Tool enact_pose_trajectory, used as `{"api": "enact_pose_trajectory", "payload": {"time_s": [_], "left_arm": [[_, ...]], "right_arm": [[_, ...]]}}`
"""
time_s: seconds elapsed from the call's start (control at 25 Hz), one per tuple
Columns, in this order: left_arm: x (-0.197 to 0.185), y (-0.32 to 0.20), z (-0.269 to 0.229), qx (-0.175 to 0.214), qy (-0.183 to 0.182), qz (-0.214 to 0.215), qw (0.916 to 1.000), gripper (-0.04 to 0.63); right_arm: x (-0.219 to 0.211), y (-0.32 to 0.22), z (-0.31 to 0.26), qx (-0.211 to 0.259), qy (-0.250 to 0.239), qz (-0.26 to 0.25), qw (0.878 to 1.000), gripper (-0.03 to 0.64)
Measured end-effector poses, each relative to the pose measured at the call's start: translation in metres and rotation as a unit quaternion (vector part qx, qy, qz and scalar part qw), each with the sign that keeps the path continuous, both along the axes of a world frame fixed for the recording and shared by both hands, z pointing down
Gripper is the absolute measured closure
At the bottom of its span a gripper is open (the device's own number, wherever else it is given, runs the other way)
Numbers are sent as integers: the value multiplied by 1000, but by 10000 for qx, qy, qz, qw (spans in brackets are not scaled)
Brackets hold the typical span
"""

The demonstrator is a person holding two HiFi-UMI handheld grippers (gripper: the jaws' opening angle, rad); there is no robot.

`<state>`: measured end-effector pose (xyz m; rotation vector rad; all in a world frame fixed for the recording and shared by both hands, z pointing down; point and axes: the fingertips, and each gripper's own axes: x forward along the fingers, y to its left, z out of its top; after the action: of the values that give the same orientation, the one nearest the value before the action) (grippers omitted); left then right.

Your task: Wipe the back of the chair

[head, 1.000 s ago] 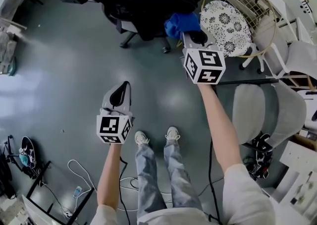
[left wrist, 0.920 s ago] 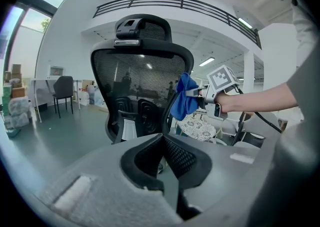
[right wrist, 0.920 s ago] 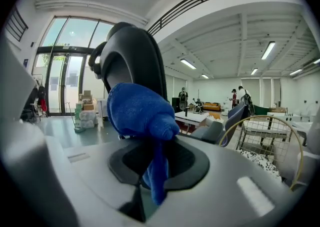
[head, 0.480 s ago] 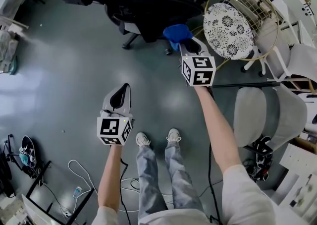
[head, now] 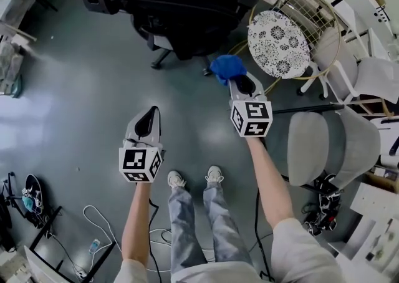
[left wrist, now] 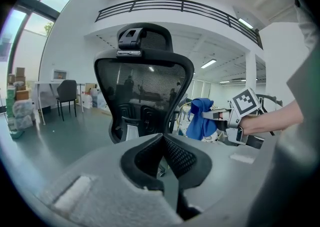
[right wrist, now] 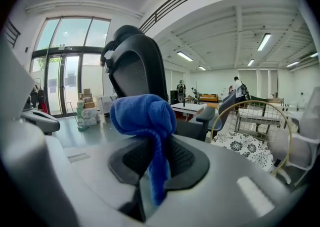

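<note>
Pinching a blue cloth (head: 227,67) between its jaws, the right tool (head: 241,83) hangs just beside the black chair (head: 181,14), while the left tool (head: 148,119) hovers closed, empty.

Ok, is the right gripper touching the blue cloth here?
Touching. The right gripper view shows the right gripper shut on the blue cloth, which hangs pinched between its jaws.

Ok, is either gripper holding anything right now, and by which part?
The right gripper is shut on the blue cloth, pinching one trailing end; its bunched bulk sits past the jaws. The left gripper is shut, empty.
</note>
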<state>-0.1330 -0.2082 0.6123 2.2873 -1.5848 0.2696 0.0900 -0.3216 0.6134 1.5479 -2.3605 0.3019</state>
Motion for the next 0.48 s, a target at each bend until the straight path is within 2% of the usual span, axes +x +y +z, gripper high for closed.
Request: {"api": "enact_pose_trajectory", "payload": {"time_s": [0.2,0.48], "left_arm": [[8,1,-26,135,-16,-1,9999,591],[10,6,-71,355,-48,-70,9993,591]], "right_arm": [[14,33,-24,88,-152,129,9998,549],[25,69,-62,157,61,71,9998,549]]}}
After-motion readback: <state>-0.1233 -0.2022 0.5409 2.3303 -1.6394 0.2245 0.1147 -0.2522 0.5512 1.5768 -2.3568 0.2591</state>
